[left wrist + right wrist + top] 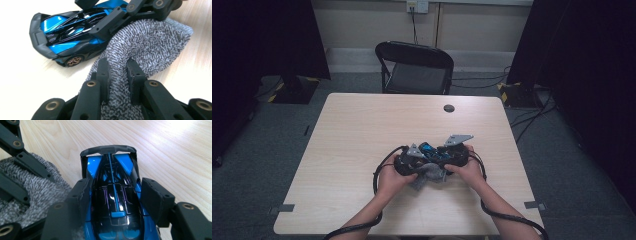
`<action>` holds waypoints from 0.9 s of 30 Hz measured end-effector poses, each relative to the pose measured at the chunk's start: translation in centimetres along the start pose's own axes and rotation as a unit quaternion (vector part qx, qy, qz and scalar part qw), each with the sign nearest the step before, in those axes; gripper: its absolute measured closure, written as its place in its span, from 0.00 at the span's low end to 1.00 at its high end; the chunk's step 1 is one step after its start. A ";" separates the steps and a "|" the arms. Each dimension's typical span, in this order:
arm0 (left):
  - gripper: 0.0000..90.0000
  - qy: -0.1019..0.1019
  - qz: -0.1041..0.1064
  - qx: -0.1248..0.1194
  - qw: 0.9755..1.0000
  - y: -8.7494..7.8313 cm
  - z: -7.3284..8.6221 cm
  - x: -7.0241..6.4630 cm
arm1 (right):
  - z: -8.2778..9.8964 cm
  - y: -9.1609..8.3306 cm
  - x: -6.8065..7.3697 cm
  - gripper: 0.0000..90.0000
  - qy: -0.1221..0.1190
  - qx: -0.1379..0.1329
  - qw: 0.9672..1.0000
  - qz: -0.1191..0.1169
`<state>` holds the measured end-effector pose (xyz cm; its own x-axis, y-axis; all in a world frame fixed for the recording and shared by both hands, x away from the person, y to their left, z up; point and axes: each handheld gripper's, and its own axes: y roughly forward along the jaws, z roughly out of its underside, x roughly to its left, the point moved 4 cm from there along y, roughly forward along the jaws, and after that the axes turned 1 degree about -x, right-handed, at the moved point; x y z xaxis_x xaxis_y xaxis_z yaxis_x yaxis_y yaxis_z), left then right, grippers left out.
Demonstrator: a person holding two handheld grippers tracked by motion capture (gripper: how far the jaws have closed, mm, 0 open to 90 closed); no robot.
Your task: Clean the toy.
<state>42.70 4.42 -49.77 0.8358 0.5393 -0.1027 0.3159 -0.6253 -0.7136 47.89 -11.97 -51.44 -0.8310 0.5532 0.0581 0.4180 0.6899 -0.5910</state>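
Grey cloth (150, 47) between left jaws; blue car (115, 202) between right jaws

Tongs (115, 197) clasp the blue toy car (113, 195) beside a grey cloth (37, 190).

Your room is dim with dark corners. Bright glare washes out the pale wooden bench (175, 142); your nearest claw parts look blurry.
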 end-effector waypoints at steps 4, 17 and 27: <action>0.84 -0.004 -0.003 0.000 1.000 -0.3 0.2 0.4 | 0.0 0.0 0.0 0.46 -0.001 0.000 1.000 0.000; 0.84 -0.008 -0.024 0.002 1.000 -1.1 0.8 1.6 | 0.0 0.0 0.0 0.46 -0.001 0.000 1.000 0.000; 0.84 -0.024 -0.039 0.001 0.999 -2.0 1.3 2.8 | 0.0 0.0 0.0 0.46 -0.001 0.000 1.000 0.000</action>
<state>43.83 7.96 -49.55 0.7864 0.6126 -0.0800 0.3782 -0.5796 -0.7218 47.89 -11.98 -51.45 -0.8317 0.5523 0.0569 0.4176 0.6897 -0.5915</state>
